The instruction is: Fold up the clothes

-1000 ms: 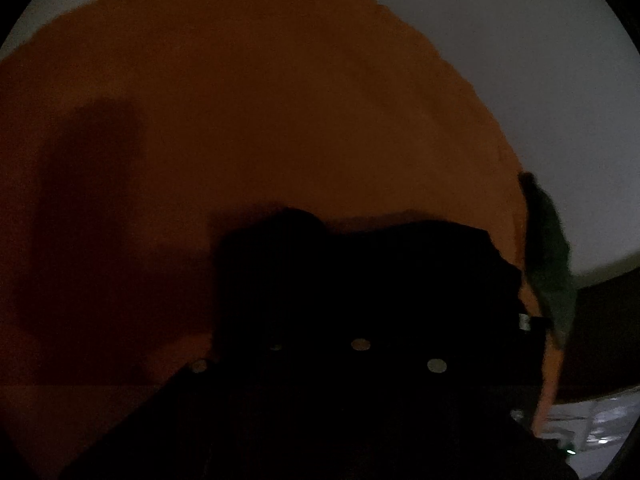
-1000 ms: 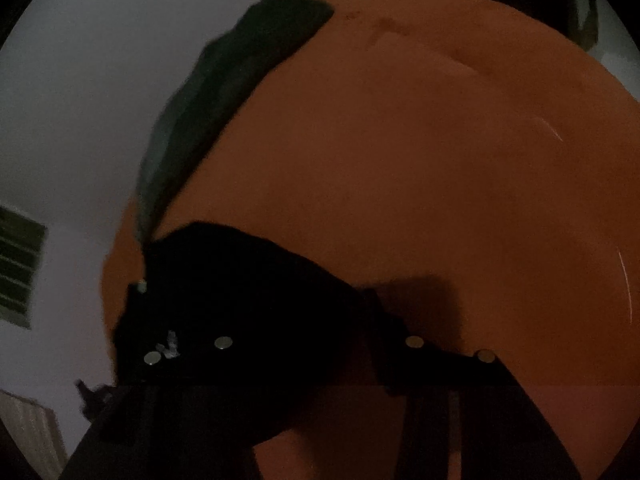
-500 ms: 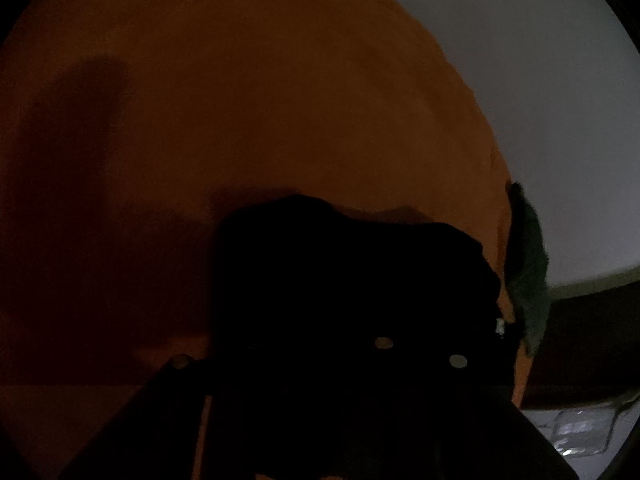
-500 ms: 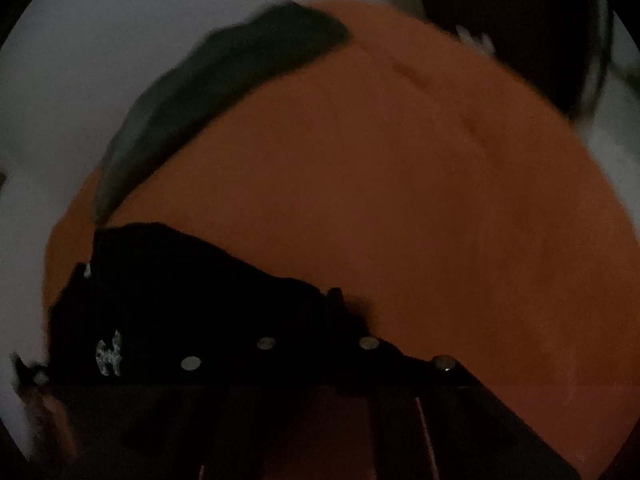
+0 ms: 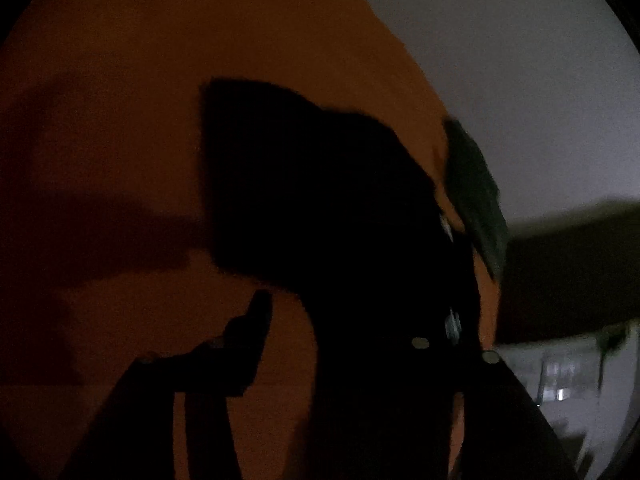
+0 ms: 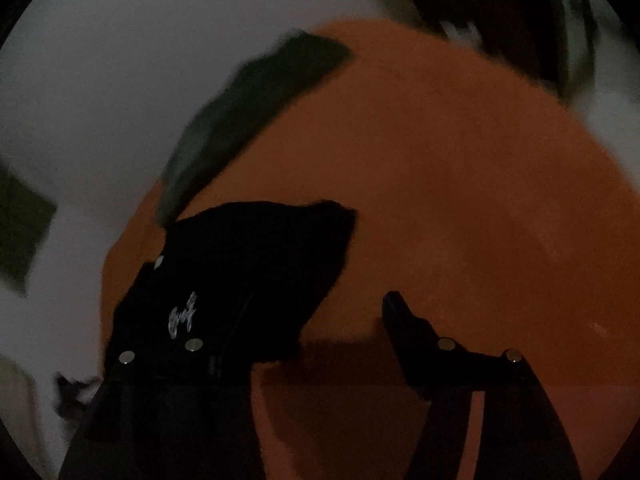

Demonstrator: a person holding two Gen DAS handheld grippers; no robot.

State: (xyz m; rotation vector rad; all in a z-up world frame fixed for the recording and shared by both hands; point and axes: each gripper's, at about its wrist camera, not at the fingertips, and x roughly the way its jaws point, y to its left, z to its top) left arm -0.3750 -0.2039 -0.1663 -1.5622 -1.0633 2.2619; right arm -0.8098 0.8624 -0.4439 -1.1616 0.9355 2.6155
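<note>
in the left wrist view, the left gripper [image 5: 352, 320] is filling the bottom of the frame, its fingers standing apart: the left finger [image 5: 244, 336] is showing as a dark, bare tip, while the right one is lying hidden under a black garment [image 5: 312, 184]. whether that finger is pressing on the cloth cannot be told in this dim light. the black garment is draping over the right side of the gripper and rising toward the middle of the frame. behind it an orange cloth [image 5: 160, 80] is spreading across most of the view, with a dark green piece [image 5: 476, 188] lying along its right edge. past that, a pale wall [image 5: 520, 60] is showing.

in the right wrist view, the right gripper [image 6: 312, 320] is also holding its fingers apart. the right finger [image 6: 404, 316] is standing bare over the orange cloth [image 6: 440, 180]; the left finger is lying beneath the black garment [image 6: 248, 264], which is carrying a small pale print [image 6: 182, 316] near its lower left. the garment is lying on the orange cloth near that cloth's left edge. farther off, the dark green piece [image 6: 248, 100] is stretching along the cloth's upper left edge, touching it. beyond, the pale wall [image 6: 120, 60] is filling the upper left, and blurred dark shapes are sitting at the top right.
</note>
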